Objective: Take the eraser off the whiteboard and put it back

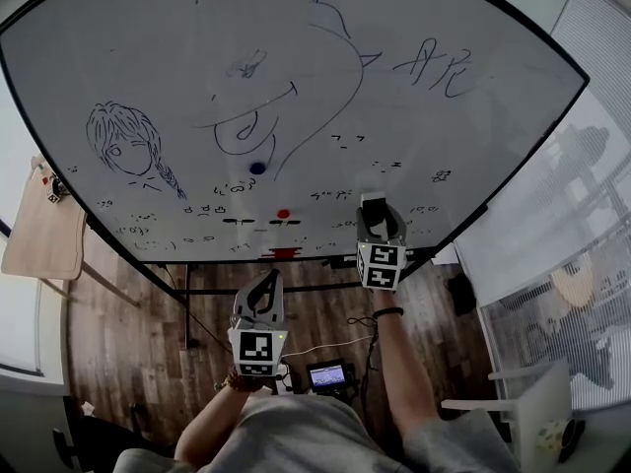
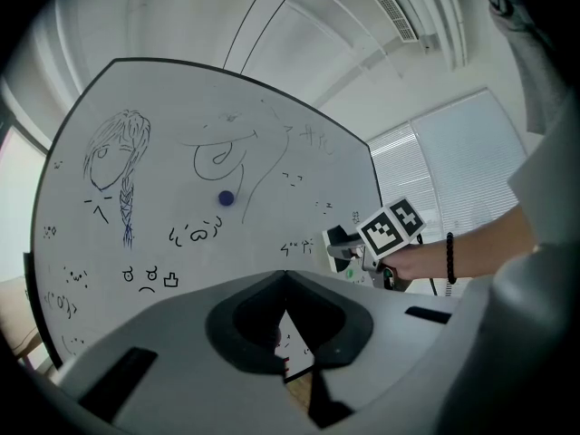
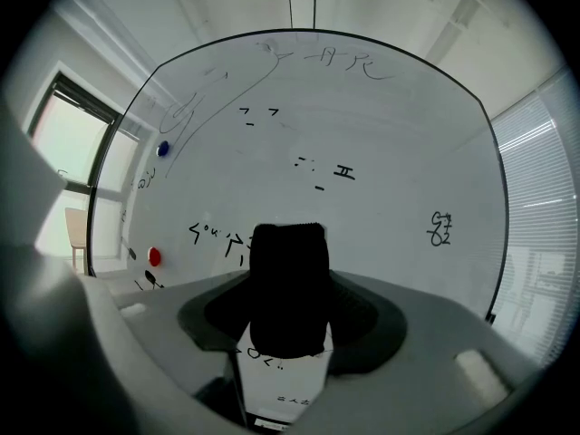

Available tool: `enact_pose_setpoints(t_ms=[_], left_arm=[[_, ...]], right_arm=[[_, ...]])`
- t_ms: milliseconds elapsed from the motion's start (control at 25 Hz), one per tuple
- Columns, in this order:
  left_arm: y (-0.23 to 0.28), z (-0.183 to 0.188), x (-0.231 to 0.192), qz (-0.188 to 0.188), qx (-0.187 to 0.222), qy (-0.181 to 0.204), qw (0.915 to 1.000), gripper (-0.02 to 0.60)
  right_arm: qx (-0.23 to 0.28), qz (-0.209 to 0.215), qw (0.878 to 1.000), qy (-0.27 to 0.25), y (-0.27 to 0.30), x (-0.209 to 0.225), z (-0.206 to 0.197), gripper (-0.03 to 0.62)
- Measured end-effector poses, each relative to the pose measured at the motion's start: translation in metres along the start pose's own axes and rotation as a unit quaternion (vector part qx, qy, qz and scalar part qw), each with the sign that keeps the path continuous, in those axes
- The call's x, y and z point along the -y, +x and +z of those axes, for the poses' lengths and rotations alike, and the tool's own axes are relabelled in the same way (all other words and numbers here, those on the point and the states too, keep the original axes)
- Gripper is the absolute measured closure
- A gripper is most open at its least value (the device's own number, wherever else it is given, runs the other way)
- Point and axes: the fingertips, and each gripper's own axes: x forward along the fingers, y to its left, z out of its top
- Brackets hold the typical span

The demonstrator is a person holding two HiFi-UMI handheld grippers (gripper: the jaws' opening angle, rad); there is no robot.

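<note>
The whiteboard fills the head view and carries drawings and scribbles. My right gripper is shut on the eraser, a white-backed block held up to the board's lower part. In the right gripper view its black felt sits between the jaws, pointing at the board. Whether it touches the board I cannot tell. My left gripper hangs lower and to the left, off the board, shut on nothing, with its tips meeting. The left gripper view also shows the right gripper with the eraser.
A blue magnet and a red magnet stick to the board. Something red lies on the ledge at the board's bottom edge. A wooden panel stands at the left, window blinds at the right. A small screen and cables lie on the floor.
</note>
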Motion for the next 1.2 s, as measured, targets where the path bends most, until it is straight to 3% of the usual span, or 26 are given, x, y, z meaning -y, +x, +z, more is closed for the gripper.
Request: enact_pose_setpoints(t_ms=[800,1200], left_arm=[[0.005,0.004,0.001,-0.003,0.004,0.010,0.9999,0.574],[0.007,0.006,0.003,-0.003,0.006,0.012,0.9999,0.574]], right_arm=[[0.010,0.011,1.000,0.007,-0.025,-0.011,0.005,0.356],[0.043,0.008,0.999,0.010,-0.043,-0.008,0.038,0.356]])
